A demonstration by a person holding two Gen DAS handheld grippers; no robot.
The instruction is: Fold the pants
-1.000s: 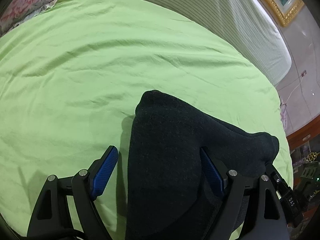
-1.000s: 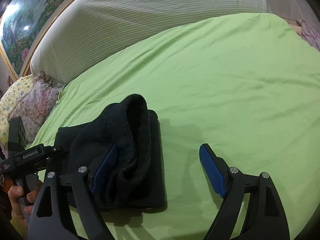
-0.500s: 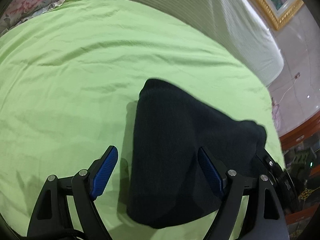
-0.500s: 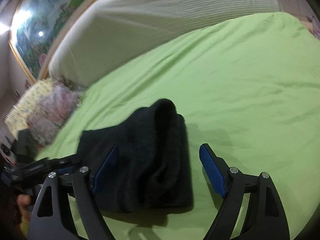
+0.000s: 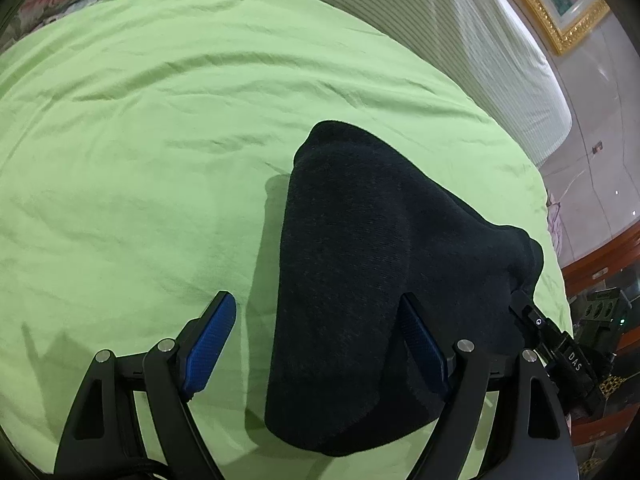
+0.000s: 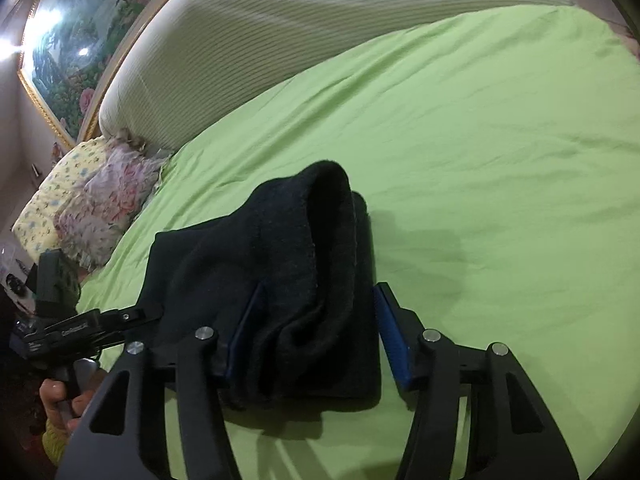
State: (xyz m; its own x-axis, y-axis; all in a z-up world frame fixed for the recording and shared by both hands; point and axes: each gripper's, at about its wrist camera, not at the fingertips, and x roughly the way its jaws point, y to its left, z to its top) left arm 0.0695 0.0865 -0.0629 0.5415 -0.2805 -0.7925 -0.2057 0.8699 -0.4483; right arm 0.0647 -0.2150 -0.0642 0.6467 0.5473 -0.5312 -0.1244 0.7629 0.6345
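The dark folded pants (image 5: 372, 280) lie in a thick bundle on the green bed sheet (image 5: 140, 140). My left gripper (image 5: 320, 332) is open, with the near end of the bundle between its blue pads; the right pad rests over the fabric. In the right wrist view the pants (image 6: 280, 264) show stacked layers and a rounded fold at the far end. My right gripper (image 6: 316, 328) has narrowed around the bundle's near end, its pads close on each side of the fabric. The left gripper's body (image 6: 80, 324) shows at the left of that view.
A white striped mattress or headboard cushion (image 6: 320, 40) stands beyond the sheet. Floral pillows (image 6: 88, 200) lie at the bed's left end. A gold-framed painting (image 6: 68, 48) hangs on the wall. The bed edge, floor and wooden furniture (image 5: 600, 264) are at the right.
My right gripper has shifted left over the bundle and its jaws have narrowed around the pants. The left gripper stays open and has barely moved.
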